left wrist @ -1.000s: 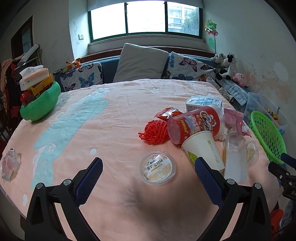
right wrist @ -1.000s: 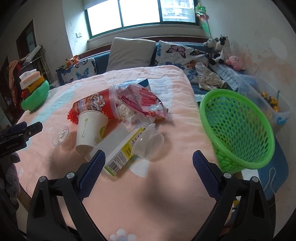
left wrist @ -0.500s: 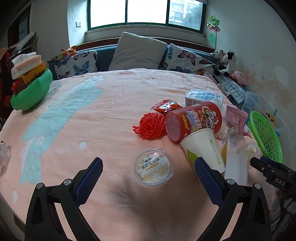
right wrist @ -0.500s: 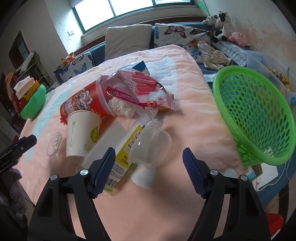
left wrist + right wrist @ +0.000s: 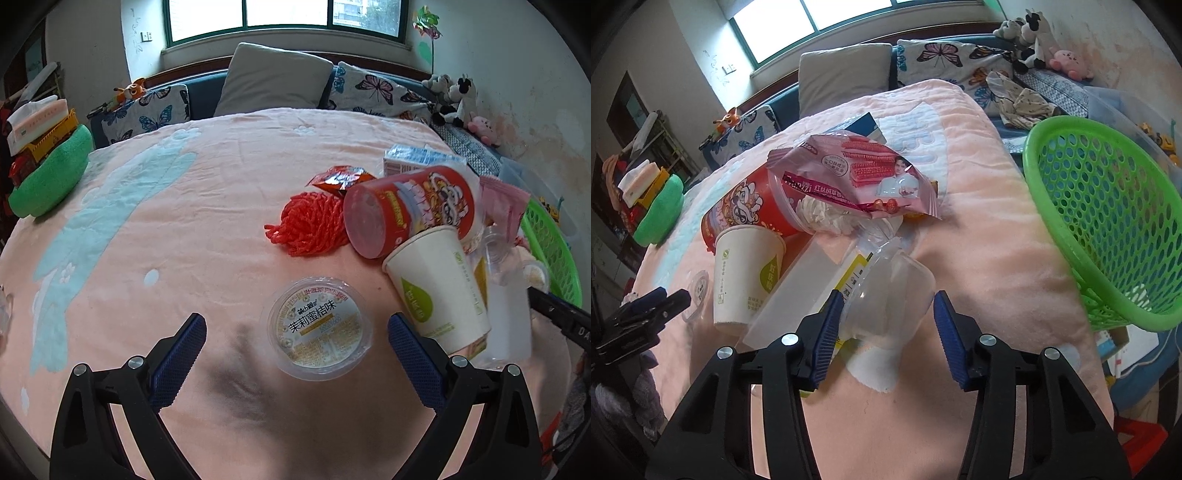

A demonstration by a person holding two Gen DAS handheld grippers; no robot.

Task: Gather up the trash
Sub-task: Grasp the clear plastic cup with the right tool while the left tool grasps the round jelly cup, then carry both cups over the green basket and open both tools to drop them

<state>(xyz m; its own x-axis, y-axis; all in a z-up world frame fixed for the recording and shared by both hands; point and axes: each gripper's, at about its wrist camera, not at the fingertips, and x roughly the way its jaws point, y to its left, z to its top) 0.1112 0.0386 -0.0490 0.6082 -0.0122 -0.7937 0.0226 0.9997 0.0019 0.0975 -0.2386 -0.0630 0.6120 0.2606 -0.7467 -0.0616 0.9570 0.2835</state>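
The right hand-held gripper point(image 5: 888, 325) has just been closing; a clear cup point(image 5: 886, 295) lying on its side sits between its jaws. The left pad point(image 5: 827, 332) meets the cup's side, while the right one seems just short of it, so a firm pinch cannot be confirmed. Just left of the cup lie a translucent box point(image 5: 798, 291) and a white paper cup point(image 5: 746, 273). Beyond them are a red tub point(image 5: 746, 206) and a pink wrapper point(image 5: 857, 181). To the gripper's right, hanging off the blanket's point(image 5: 979, 229) edge, is a green basket point(image 5: 1108, 221).

The left hand-held gripper point(image 5: 295, 347) is spread wide above the blanket, holding nothing. A sealed jelly cup point(image 5: 319, 328) lies flat between its fingers, nearer the right one and touching neither. Ahead and to the right are red shreds point(image 5: 310, 229), the red tub, the paper cup and a foil packet point(image 5: 340, 177).
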